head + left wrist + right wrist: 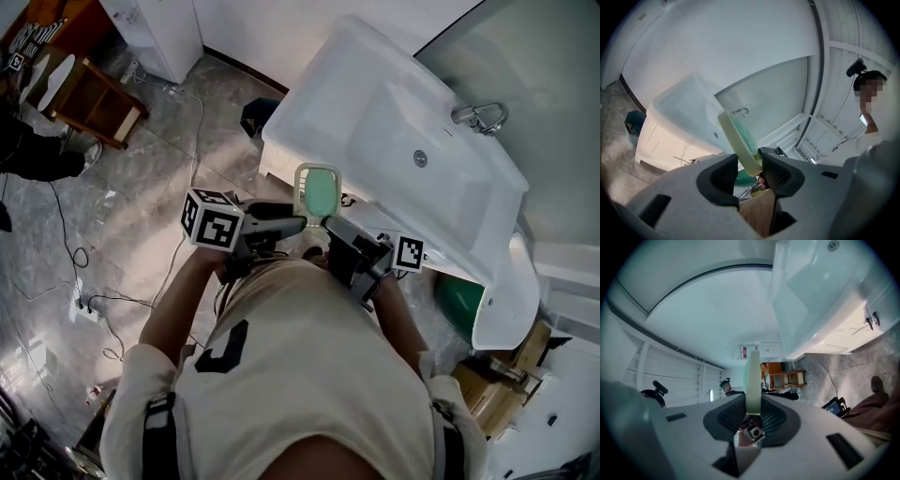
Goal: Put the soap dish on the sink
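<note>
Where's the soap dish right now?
Head view, centre: the soap dish is held in front of the person, at the near rim of the sink. The right gripper is clamped on its edge; the left gripper has open jaws around it.

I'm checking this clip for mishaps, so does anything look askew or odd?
The soap dish stands on edge in mid-air before the sink, not level. The right gripper clamps its rim in its jaws, while the left gripper has its jaws apart round it. Nothing looks spilled or broken.
</note>
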